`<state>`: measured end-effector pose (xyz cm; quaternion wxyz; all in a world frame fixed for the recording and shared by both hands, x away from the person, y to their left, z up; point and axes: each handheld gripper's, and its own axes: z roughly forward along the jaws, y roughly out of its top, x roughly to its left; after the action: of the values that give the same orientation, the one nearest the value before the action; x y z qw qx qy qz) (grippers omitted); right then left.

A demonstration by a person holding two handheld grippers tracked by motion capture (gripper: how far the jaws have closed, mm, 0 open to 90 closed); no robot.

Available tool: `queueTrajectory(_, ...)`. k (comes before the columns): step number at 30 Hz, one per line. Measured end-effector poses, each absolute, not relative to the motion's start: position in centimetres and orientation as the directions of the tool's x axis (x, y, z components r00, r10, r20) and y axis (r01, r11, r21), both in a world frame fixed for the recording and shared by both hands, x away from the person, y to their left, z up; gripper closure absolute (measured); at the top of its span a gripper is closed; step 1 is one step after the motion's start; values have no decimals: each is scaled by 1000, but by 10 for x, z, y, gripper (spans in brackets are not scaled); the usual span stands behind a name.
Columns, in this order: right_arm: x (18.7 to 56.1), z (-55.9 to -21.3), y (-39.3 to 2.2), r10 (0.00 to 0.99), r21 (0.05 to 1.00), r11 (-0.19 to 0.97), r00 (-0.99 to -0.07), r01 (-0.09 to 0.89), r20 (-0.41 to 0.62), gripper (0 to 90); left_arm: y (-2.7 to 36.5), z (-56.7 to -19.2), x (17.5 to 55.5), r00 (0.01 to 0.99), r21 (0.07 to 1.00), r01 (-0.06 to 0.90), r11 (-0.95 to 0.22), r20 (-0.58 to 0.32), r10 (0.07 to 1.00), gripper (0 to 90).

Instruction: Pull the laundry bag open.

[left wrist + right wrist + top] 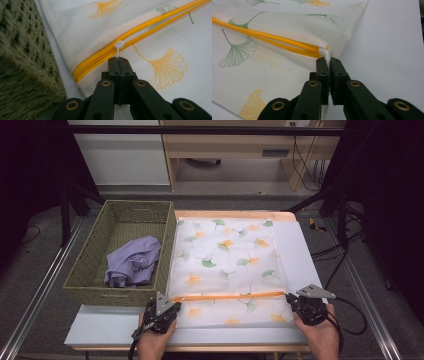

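A white mesh bag (225,265) printed with green and orange ginkgo leaves lies flat on the table, an orange zipper (227,295) running across its near part. At the zipper's left end my left gripper (168,307) is shut on the white zipper pull (118,48). My right gripper (292,301) is shut on the bag's right edge (325,53), where the zipper ends. In the right gripper view the zipper (274,41) gapes slightly. A lilac garment (132,262) lies crumpled in the green woven basket (90,255) left of the bag.
The basket's wall (22,62) stands close to the left gripper. A pale board (300,255) covers the tabletop under the bag. Cables (345,315) trail off the table's right side. A wooden bench (235,145) stands beyond the far edge.
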<state>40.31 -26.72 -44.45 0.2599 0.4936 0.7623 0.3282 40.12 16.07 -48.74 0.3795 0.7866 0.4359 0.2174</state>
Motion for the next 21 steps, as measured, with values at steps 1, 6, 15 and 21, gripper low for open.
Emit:
queueTrajectory(1, 403, -445, -267, 923, 757, 297, -378, 582, -72, 869, 162, -487, 401, 526, 783, 521, -339, 18, 850, 900)
queueTrajectory(6, 403, -446, -267, 923, 755, 301, -376, 583, -77, 869, 167, -487, 399, 513, 787, 525, -324, 12, 859, 900)
queueTrajectory(15, 403, -446, -267, 925, 753, 300, -372, 586, -79, 869, 173, -487, 397, 500, 789, 529, -314, 9, 866, 900)
queueTrajectory(21, 404, -447, -267, 926, 752, 296, -370, 588, -75, 869, 178, -488, 396, 492, 790, 534, -302, 0, 871, 900)
